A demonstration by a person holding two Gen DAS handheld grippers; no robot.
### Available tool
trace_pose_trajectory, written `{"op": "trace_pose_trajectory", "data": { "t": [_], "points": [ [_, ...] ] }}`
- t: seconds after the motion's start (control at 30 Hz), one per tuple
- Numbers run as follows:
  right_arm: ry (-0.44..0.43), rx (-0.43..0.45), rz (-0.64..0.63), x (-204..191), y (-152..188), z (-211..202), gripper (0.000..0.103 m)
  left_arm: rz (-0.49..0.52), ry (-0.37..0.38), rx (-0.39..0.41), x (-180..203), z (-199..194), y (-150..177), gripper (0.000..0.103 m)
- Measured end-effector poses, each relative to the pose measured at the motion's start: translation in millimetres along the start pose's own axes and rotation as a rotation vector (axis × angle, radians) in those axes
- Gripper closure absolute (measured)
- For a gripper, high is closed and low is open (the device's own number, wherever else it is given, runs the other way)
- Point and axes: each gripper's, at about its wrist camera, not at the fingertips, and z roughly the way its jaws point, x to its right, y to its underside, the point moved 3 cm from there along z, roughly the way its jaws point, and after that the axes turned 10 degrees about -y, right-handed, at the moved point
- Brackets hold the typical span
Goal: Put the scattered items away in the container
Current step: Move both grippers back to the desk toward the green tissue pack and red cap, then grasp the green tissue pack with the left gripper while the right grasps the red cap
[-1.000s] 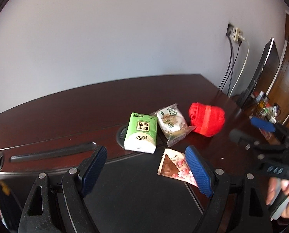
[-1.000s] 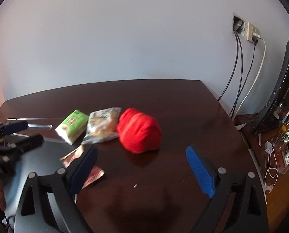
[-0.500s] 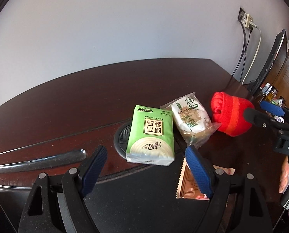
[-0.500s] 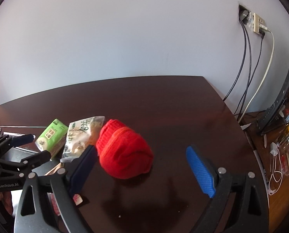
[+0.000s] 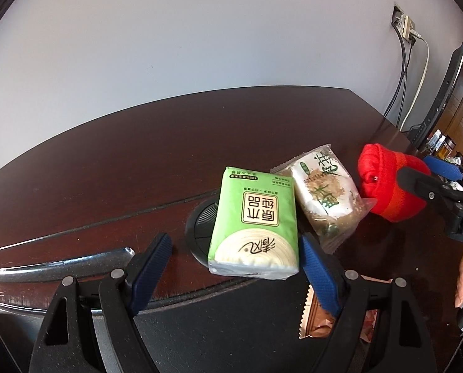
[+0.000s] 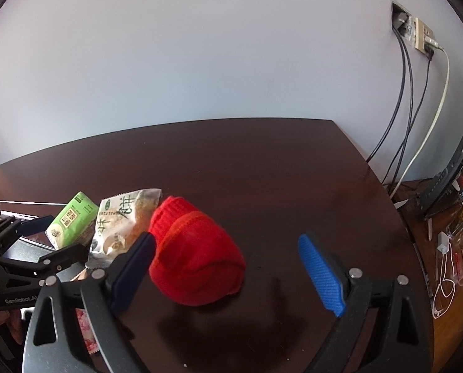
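Observation:
A green tissue pack (image 5: 254,220) lies on the dark wooden desk (image 5: 169,143), just ahead of my open left gripper (image 5: 236,275), between its blue pads. Right of it rests a clear snack bag (image 5: 323,191), then a red knit bundle (image 5: 387,183). A brown-pink sachet (image 5: 320,323) lies under my left gripper's right finger. In the right wrist view the red bundle (image 6: 195,253) sits just ahead of my open right gripper (image 6: 228,275), close to its left pad, beside the snack bag (image 6: 122,222) and tissue pack (image 6: 71,219). No container is visible.
A round cable grommet (image 5: 202,223) sits partly under the tissue pack, and a chrome handle (image 5: 60,267) lies at the left. Cables (image 6: 408,108) hang from a wall socket at the desk's right edge, near a monitor (image 6: 455,161). A black mat (image 5: 219,326) covers the near desk.
Both grippers have moved forward and lower towards the items: the tissue pack now sits between my left fingers, and the red bundle lies closer to my right gripper. Both stayed open.

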Motion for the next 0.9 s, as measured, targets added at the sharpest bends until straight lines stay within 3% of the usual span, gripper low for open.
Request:
{"op": "trace_pose_trajectory", "data": {
  "t": [0.1, 0.17, 0.2, 0.3, 0.4, 0.43, 0.47, 0.9],
  "points": [
    [-0.002, -0.005, 0.002, 0, 1, 3, 0.008, 0.004, 0.002, 0.001, -1, -1, 1, 0.028],
    [-0.002, -0.008, 0.002, 1, 1, 4, 0.009, 0.021, -0.018, 0.007, 0, -3, 1, 0.046],
    [-0.002, -0.009, 0.003, 1, 1, 5, 0.010, 0.024, -0.025, 0.008, -1, -3, 1, 0.047],
    [-0.026, -0.023, 0.012, 2, 2, 8, 0.016, 0.012, -0.014, 0.010, -4, -5, 3, 0.048],
    [-0.060, -0.037, 0.011, -1, 2, 11, 0.034, 0.001, -0.010, 0.011, -7, -5, 5, 0.048],
    [-0.075, -0.040, 0.008, -4, 2, 11, 0.046, -0.002, -0.009, 0.012, -8, -6, 6, 0.048],
    [-0.090, -0.044, 0.005, -7, 2, 11, 0.050, -0.002, -0.008, 0.012, -6, -5, 6, 0.048],
    [-0.084, -0.024, 0.008, -10, 6, 3, 0.057, -0.017, 0.000, 0.045, -6, -15, 5, 0.049]
  ]
}}
